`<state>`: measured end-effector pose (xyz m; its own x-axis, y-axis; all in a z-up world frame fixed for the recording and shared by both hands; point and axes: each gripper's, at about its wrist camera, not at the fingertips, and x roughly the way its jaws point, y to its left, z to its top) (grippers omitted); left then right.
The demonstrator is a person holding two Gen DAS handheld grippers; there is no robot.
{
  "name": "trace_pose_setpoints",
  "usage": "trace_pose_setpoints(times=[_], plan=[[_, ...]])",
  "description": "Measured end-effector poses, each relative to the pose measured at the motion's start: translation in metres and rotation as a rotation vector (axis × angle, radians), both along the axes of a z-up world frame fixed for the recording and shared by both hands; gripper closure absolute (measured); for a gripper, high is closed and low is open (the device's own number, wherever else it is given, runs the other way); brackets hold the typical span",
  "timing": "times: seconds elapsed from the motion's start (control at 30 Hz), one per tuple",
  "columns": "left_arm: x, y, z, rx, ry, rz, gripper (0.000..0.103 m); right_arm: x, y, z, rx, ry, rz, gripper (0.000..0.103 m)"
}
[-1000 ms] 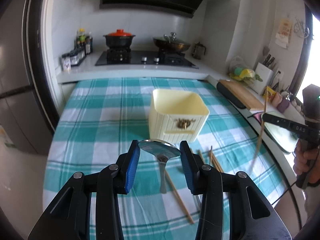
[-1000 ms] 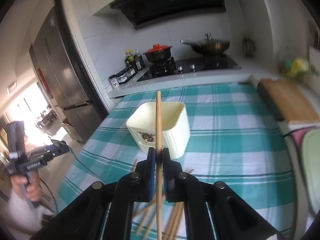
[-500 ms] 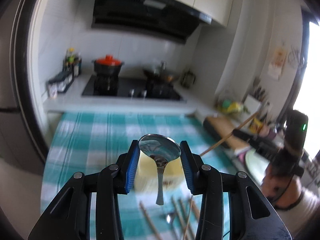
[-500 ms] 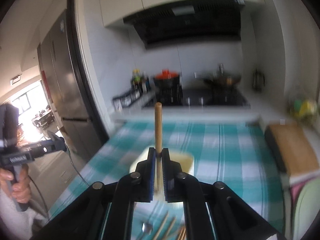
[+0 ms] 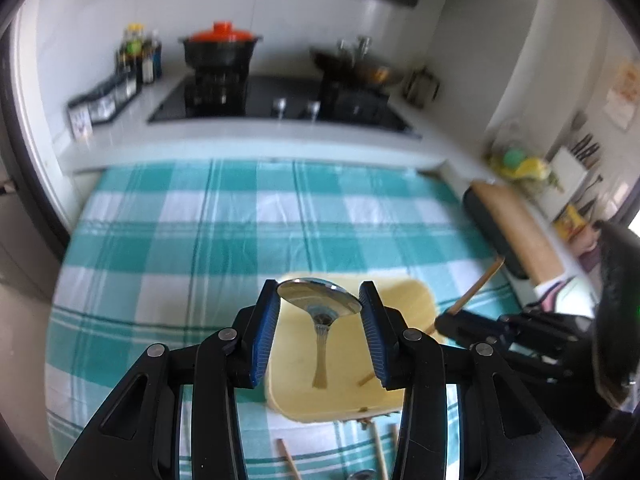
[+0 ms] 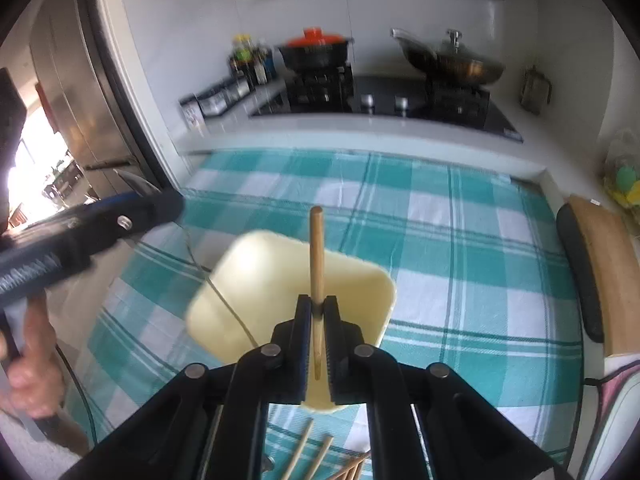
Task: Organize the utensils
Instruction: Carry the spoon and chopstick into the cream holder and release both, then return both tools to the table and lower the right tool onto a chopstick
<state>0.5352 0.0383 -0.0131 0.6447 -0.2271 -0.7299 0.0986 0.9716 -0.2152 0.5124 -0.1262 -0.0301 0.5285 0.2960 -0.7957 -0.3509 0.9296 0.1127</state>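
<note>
Your left gripper [image 5: 319, 334] clamps the spoon [image 5: 320, 305], right gripper [image 6: 316, 334] the chopstick [image 6: 317, 256]; both over the holder [image 5: 348, 396] at frame centre; next, lower and release.

My left gripper [image 5: 319, 310] is matte black plastic with ribbed blue pads [image 5: 264, 336] and round silver screws at its linkage pivots. My right gripper [image 6: 318, 336] matches, its black body at three o'clock carrying a green light.
</note>
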Motion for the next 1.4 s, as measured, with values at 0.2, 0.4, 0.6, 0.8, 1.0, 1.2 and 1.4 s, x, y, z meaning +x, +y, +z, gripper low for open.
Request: trace_pose_setpoints(times=[0.2,0.4,0.6,0.8,1.0,1.2,1.4], plan=[[-0.017,0.011,0.017,-0.037,-0.033,0.01,0.024,-0.006,-0.014,0.014,0.067,-0.107,-0.043,0.06],[-0.098,0.039,0.043,0.111,-0.137,-0.001,0.002,-0.077,-0.042,0.057,0.043,-0.28,-0.022,0.046],[-0.185,0.063,-0.041,0.222,-0.017,0.064,0.001,-0.162,-0.086,0.008,-0.094,-0.286,-0.038,0.045],[-0.233,0.061,-0.143,0.253,0.097,0.145,0.002,-0.224,-0.129,-0.095,-0.157,-0.12,-0.153,0.045],[-0.234,0.053,-0.173,0.24,0.125,0.178,0.002,-0.25,-0.151,-0.143,-0.144,-0.072,-0.258,0.045],[-0.233,0.052,-0.184,0.226,0.13,0.195,0.0,-0.25,-0.156,-0.156,-0.131,-0.039,-0.301,0.044],[-0.238,0.051,-0.185,0.218,0.108,0.217,0.0,-0.253,-0.156,-0.158,-0.137,-0.042,-0.302,0.043]])
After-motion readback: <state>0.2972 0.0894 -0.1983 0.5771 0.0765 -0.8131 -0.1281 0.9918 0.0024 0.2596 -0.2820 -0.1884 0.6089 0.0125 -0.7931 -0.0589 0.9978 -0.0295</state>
